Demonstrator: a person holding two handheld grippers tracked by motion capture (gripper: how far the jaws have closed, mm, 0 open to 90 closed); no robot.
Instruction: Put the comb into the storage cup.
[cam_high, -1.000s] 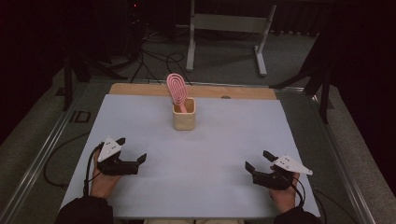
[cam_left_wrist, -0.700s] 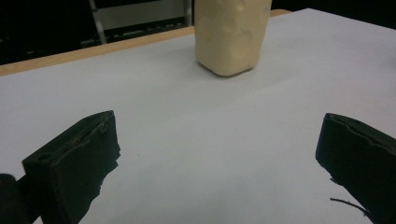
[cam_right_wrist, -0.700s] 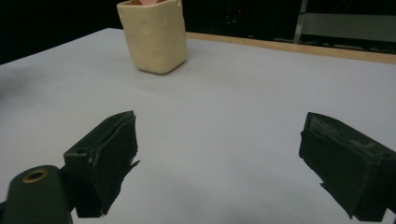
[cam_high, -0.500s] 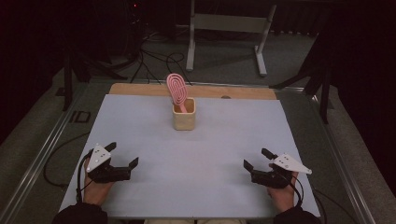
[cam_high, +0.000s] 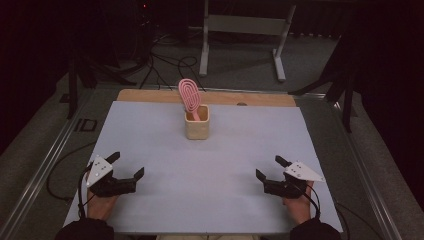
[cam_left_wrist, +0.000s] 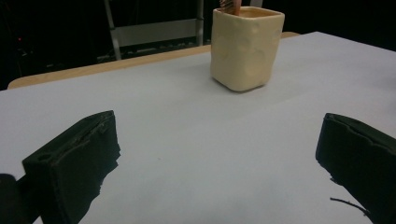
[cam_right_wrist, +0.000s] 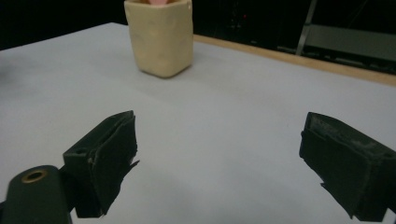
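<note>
Left gripper (cam_high: 127, 166): jaws wide apart, holding nothing, low over the near left of the table (cam_high: 225, 165).
Right gripper (cam_high: 270, 168): jaws wide apart, holding nothing, near right.
Cup (cam_high: 196, 123): upright, far middle, well apart from both.
Pink spatula (cam_high: 190, 97): standing in the cup, tilted.

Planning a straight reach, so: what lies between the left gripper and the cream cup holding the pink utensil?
Nothing: in the high view, bare white table runs from the open left gripper to the cream cup.
</note>
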